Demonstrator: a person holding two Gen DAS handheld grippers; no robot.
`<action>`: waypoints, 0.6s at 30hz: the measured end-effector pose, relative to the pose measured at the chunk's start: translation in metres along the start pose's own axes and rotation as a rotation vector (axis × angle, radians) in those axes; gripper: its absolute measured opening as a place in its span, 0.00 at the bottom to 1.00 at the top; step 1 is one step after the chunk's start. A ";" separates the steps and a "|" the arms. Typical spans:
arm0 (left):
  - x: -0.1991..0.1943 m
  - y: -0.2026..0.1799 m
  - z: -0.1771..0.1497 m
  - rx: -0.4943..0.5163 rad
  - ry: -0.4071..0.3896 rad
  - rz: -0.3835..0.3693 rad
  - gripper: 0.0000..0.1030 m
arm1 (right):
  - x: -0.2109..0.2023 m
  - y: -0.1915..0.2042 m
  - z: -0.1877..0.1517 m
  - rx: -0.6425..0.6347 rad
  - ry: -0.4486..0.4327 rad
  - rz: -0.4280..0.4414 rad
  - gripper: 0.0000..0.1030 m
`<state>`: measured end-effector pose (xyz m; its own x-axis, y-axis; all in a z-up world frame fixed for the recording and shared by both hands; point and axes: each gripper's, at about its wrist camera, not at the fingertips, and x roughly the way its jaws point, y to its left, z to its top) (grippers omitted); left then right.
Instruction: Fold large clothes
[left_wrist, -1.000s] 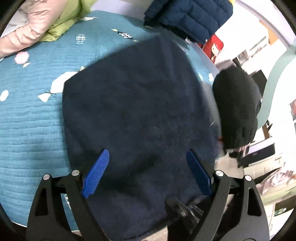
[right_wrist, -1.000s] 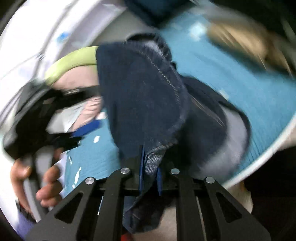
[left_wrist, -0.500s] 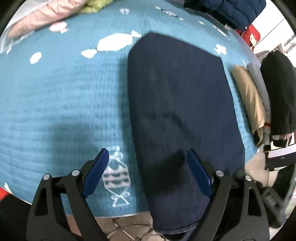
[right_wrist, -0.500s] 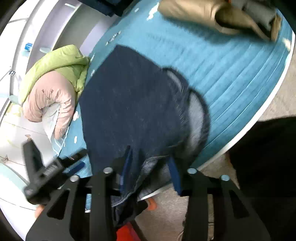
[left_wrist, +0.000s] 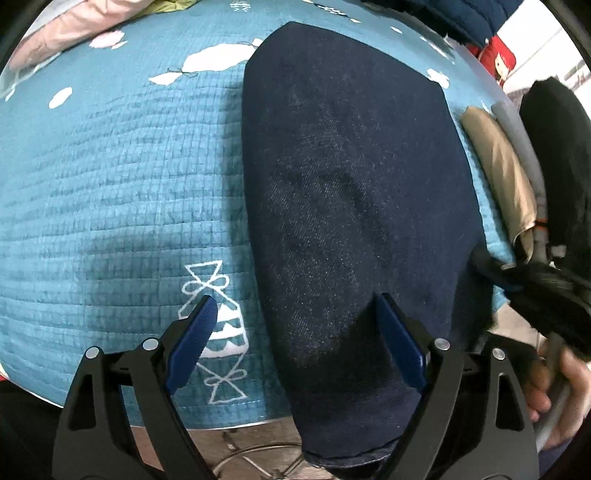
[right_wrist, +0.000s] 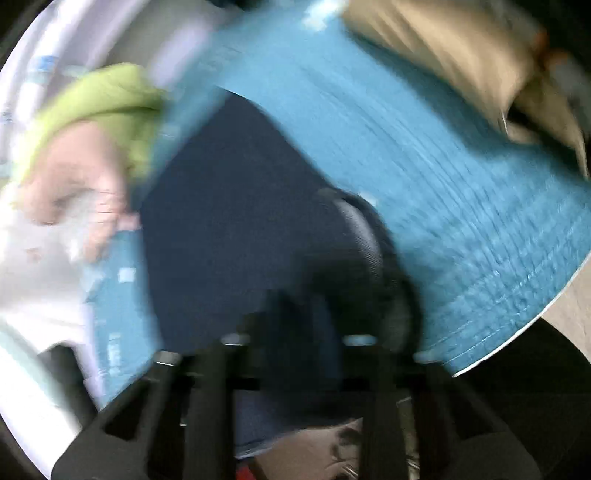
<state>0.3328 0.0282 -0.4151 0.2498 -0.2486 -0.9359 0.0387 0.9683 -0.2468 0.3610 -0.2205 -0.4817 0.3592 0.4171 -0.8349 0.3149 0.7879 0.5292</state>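
A dark navy denim garment (left_wrist: 347, 206) lies flat and lengthwise on the teal quilted bed cover (left_wrist: 110, 177), its near end hanging over the bed's front edge. My left gripper (left_wrist: 295, 336) is open and empty above that near end, one finger over the quilt, the other over the denim. The right wrist view is heavily blurred: the same denim garment (right_wrist: 229, 221) fills its middle, and my right gripper (right_wrist: 295, 332) hovers over its near end with the jaws spread apart and nothing between them.
Folded tan (left_wrist: 498, 173), grey and black clothes (left_wrist: 557, 155) are stacked at the bed's right edge. A pink and green jacket (right_wrist: 92, 147) lies at the far left, a navy puffer jacket (left_wrist: 461, 14) at the back. Floor shows beyond the front edge.
The denim was lifted and held by the right gripper a second ago; it now lies flat on the bed and the right gripper has let go. The left gripper stayed open.
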 end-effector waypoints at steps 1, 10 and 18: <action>0.003 -0.002 0.002 -0.001 0.005 0.001 0.84 | 0.005 -0.006 0.001 0.009 0.007 0.021 0.00; 0.003 0.005 0.000 -0.025 0.028 -0.017 0.84 | -0.059 -0.047 -0.001 0.086 -0.039 0.113 0.67; 0.002 -0.002 0.000 -0.022 0.033 -0.003 0.84 | -0.026 -0.079 -0.014 0.216 0.070 0.185 0.67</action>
<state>0.3329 0.0260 -0.4163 0.2179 -0.2529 -0.9426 0.0181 0.9667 -0.2552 0.3143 -0.2870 -0.5041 0.3690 0.5810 -0.7255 0.4322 0.5838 0.6873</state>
